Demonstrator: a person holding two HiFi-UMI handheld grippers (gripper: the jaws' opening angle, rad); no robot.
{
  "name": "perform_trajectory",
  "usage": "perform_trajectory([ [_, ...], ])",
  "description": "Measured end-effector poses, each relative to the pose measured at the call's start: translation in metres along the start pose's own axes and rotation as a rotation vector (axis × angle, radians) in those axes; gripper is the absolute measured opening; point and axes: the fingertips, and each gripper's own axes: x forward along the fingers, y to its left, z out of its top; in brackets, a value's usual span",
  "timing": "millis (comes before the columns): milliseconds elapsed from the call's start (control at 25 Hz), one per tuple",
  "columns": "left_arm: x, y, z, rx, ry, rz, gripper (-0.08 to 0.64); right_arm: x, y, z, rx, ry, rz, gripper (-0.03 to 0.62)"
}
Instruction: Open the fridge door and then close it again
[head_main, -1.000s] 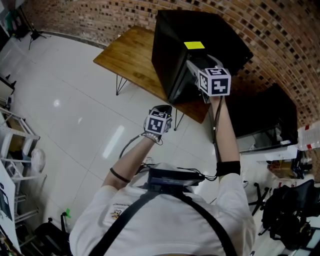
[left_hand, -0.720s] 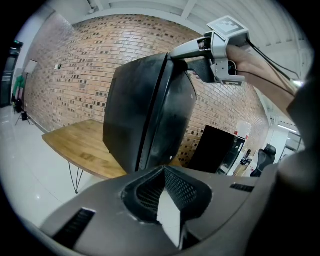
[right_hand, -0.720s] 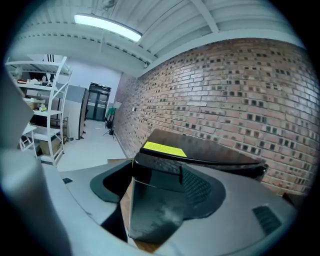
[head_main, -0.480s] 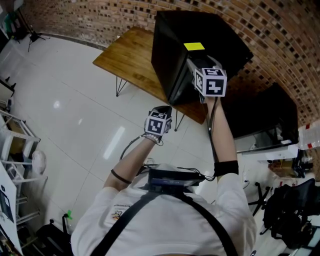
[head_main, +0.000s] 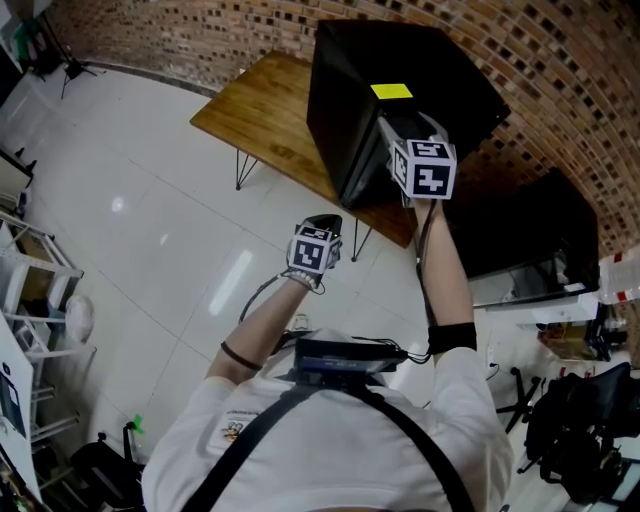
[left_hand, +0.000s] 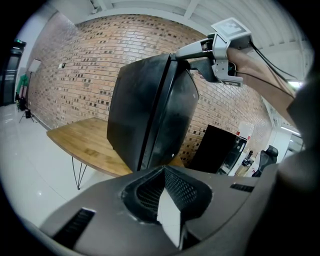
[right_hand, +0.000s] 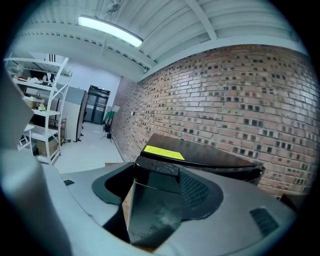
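While left gripper (head_main: 320, 226) hangs shut and empty, right gripper (head_main: 388, 128) jaws have just been closing around door (left_hand: 142, 115) top edge, unclamped; fridge (head_main: 420, 75) on table (head_main: 265, 110) looks shut; opening and closing both remain

Person in a white short-sleeved shirt (head_main: 330, 450) with a small printed emblem (head_main: 236, 426) near one shoulder. Black harness straps (head_main: 270, 420) run over the shirt to a black box (head_main: 345, 355). A thin black band (head_main: 232, 352) rings the left forearm, and a broad black band (head_main: 455, 335) rings the right arm. The left tongs (left_hand: 169, 212) and right tongs (right_hand: 155, 200) have grey shells and dark meshed inner faces. Each carries a white cube (head_main: 312, 248) with black square markers and trails black cables (head_main: 428, 245).
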Motion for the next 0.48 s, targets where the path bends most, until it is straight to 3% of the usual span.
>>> perform_trajectory([
  [480, -0.004, 0.0, -0.003, 0.001, -0.002, 0.01, 0.0, -0.016, -0.002, -0.002, 0.005, -0.035, 0.029, 0.301],
])
